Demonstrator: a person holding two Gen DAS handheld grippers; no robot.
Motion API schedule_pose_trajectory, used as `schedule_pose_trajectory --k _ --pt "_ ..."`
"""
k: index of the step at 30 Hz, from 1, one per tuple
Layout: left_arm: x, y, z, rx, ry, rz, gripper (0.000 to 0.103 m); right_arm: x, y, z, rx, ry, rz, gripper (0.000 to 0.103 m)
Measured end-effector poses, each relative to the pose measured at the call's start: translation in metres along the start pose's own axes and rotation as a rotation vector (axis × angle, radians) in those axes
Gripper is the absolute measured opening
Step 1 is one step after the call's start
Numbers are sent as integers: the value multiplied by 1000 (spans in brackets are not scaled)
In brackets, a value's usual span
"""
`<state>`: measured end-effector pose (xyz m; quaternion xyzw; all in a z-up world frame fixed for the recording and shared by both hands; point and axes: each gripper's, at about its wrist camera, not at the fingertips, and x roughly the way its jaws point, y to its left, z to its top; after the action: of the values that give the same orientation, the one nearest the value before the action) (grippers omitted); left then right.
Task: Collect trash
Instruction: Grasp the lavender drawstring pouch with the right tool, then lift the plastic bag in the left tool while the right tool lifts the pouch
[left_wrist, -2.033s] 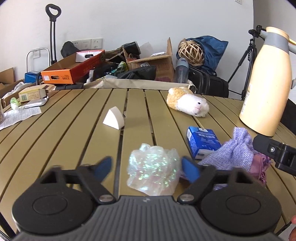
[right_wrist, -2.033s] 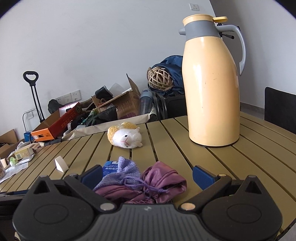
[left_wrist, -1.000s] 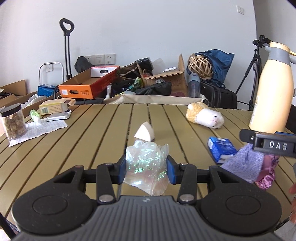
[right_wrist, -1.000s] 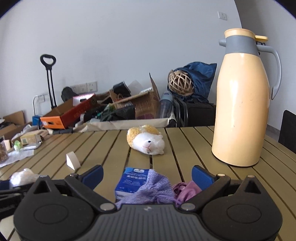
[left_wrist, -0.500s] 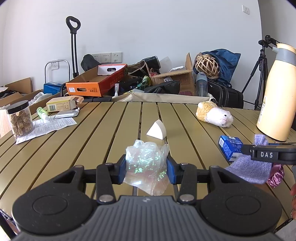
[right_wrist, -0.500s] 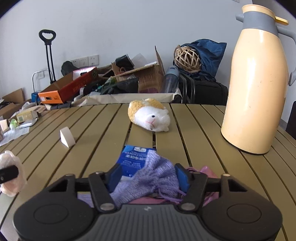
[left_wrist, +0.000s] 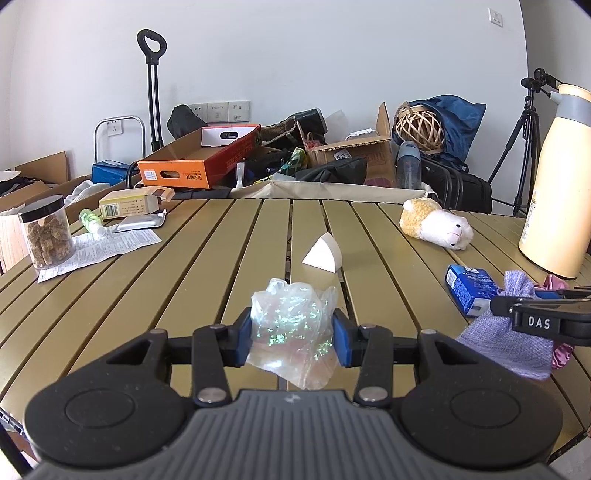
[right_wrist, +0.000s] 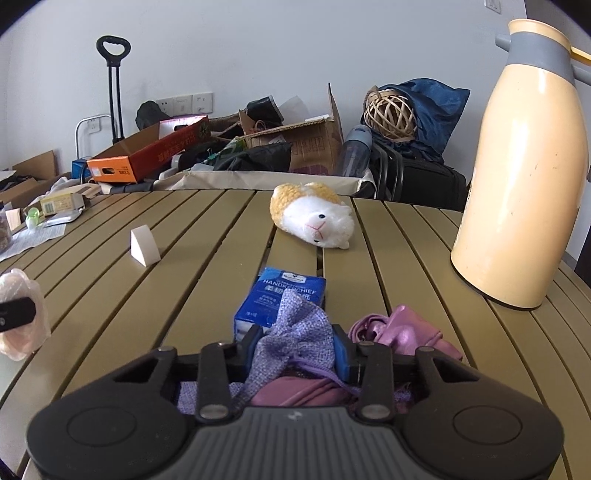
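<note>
Crumpled plastic wrapper (left_wrist: 293, 325) is pinched between the blue pads of the left gripper (left_wrist: 292, 334), held clear above the slatted table (left_wrist: 207, 266) — that piece counts as picked up. Right gripper (right_wrist: 295, 350) has just been closing and its pads now squeeze the neck of the lilac cloth pouch (right_wrist: 295, 334), which sits partly on a shiny purple pouch (right_wrist: 402, 336) and against the blue tissue pack (right_wrist: 282, 299). So the step in hand looks like a two-handed pickup: wrapper secured, pouch just gripped but not yet lifted as far as I can tell. Next move, my read: raise the right hand straight up, check the purple pouch doesn't drag along by the drawstring, then carry both to a bin. No bin visible in either view — where the drop goes is unknown. Whether the pouches are really trash is also a guess; the white wedge (left_wrist: 322, 254) and the tissue pack may be candidates too. Plush toy (right_wrist: 314, 218) and cream thermos (right_wrist: 524, 177) sit further back, apart from the grip. Hidden: lower part of both pouches behind the right gripper body; thermos top cut off in the left view; no hands in frame.
</note>
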<state>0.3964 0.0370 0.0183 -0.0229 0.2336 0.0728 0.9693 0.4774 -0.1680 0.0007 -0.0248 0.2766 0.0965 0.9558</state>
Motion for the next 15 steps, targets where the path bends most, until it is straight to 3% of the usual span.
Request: schedule_pose_trajectory --k 15 --pt "-3 -1 -1 8 -10 -2 44 -42 -4 8 68 -226 52 33"
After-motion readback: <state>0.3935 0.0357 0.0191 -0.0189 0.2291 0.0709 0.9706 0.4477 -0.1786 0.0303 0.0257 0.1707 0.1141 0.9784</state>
